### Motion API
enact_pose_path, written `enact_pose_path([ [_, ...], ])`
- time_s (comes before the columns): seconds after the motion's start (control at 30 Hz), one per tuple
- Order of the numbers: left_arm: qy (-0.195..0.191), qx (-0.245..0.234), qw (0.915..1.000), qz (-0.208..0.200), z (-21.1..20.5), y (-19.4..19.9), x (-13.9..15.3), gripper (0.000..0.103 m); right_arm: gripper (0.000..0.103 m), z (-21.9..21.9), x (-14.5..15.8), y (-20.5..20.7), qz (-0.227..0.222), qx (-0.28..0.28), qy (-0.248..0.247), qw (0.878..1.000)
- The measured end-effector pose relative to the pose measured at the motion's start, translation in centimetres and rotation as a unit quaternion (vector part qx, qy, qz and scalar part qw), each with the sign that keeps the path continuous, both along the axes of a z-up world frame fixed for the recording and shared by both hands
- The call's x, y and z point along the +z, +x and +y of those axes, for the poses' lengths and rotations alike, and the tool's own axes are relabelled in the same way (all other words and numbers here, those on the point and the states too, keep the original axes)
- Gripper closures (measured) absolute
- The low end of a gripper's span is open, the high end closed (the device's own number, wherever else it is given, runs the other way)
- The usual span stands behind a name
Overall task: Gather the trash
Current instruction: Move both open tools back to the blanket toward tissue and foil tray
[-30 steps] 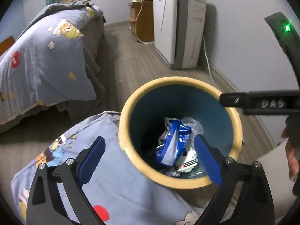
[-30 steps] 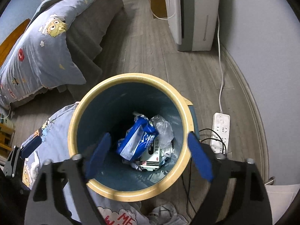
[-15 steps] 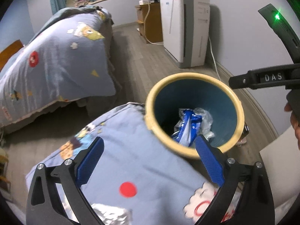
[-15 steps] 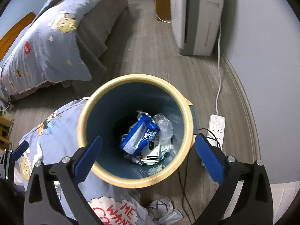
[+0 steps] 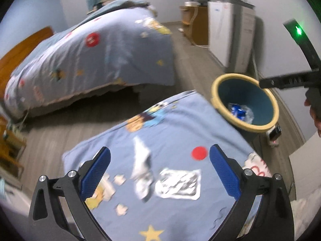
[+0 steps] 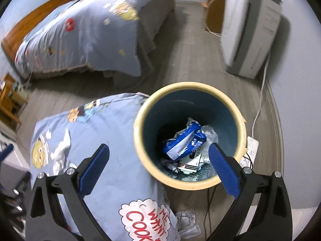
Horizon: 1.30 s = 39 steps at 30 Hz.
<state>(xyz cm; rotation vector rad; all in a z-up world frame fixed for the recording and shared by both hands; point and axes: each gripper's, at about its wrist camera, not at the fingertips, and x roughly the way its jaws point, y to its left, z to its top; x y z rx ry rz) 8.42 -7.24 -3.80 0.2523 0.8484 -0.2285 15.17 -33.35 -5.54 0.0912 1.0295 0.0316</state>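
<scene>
From the left wrist, the left tongs (image 5: pixel 159 172) gape wide and empty above a silvery crumpled wrapper (image 5: pixel 178 183) lying on the blue cartoon-print quilt (image 5: pixel 180 124), likely next for collecting, while from the right wrist the right tongs (image 6: pixel 158 169) hang wide and empty above the cream-rimmed blue bin (image 6: pixel 189 186), whose blue snack wrapper (image 6: pixel 180 142) lies inside.

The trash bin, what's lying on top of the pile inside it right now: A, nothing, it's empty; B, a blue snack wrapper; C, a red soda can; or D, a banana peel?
B: in the right wrist view, the trash bin holds a crumpled blue snack wrapper on top of clear plastic and other packaging, with no peel or can showing.
</scene>
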Motion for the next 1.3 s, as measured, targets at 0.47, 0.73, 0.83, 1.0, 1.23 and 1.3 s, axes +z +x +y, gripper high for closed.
enact_pose_path([
  [0.47, -0.009, 0.062, 0.9980, -0.012, 7.9, -1.5, -1.3, 0.005, 0.006, 11.4, -2.6, -1.4, -0.017, 0.108, -0.004, 0.994],
  [0.73, -0.025, 0.073, 0.9970, -0.004, 10.0, -1.2, -1.9, 0.005, 0.006, 15.2, -4.9, -1.6, -0.008, 0.147, -0.014, 0.989],
  [0.83, -0.034, 0.083, 0.9959, 0.003, 11.1, -0.8, -2.4, 0.005, 0.006, 16.3, -5.6, -1.5, -0.004, 0.157, -0.007, 0.988],
  [1.0, -0.035, 0.101, 0.9941, 0.017, 12.6, -0.1, -3.5, 0.005, 0.006, 18.1, -7.1, -1.4, 0.004, 0.175, 0.008, 0.985],
  [1.23, -0.034, 0.121, 0.9913, 0.037, 14.0, 1.1, -4.8, 0.005, 0.006, 21.1, -10.5, -1.7, 0.038, 0.233, -0.020, 0.971],
  [1.3, -0.036, 0.122, 0.9911, 0.041, 14.1, 1.3, -5.0, 0.005, 0.006, 21.7, -11.7, -2.0, 0.053, 0.250, -0.030, 0.966],
])
